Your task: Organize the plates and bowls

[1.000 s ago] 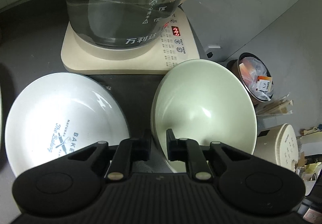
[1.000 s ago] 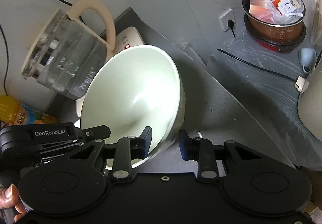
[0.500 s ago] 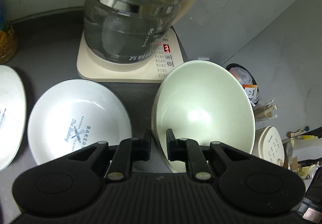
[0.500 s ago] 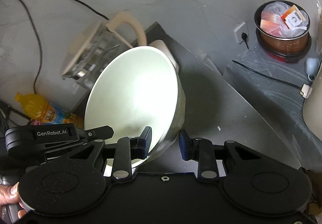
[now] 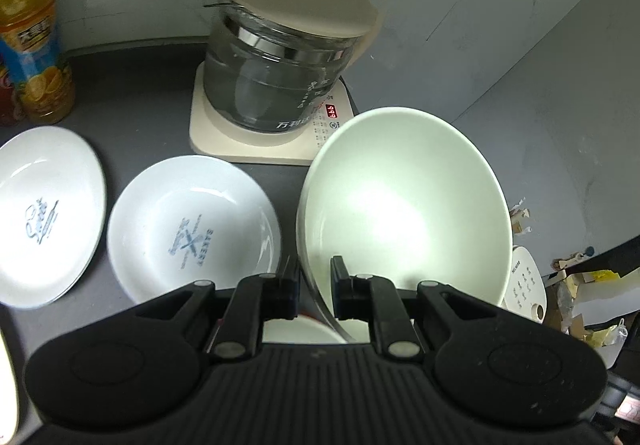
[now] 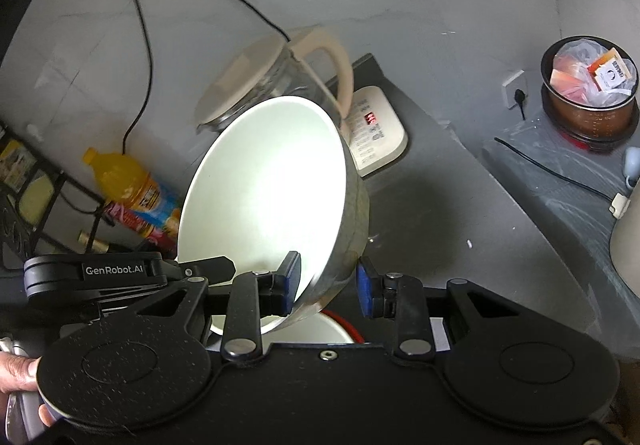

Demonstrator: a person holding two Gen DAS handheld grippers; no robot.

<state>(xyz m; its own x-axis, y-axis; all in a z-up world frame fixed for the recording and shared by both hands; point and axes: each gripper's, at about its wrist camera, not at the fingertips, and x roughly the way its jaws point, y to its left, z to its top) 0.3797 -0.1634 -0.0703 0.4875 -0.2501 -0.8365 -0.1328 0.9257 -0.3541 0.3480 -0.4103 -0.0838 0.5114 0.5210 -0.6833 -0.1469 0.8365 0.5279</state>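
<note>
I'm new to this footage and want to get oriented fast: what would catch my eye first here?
First, the big pale green bowl, tilted up off the counter with the left gripper shut on its rim. Behind it stands a glass kettle on its cream base, red digits lit. Left of the bowl, two white printed plates lie on the dark counter, with an orange drink bottle at the back.

My left tool [image 5: 314,287]: matte black, ribbed housing, silver pivot screws, black pads. My right tool [image 6: 328,283]: black, blue pads; white "GenRobot.AI" lettering on the other tool's side.
</note>
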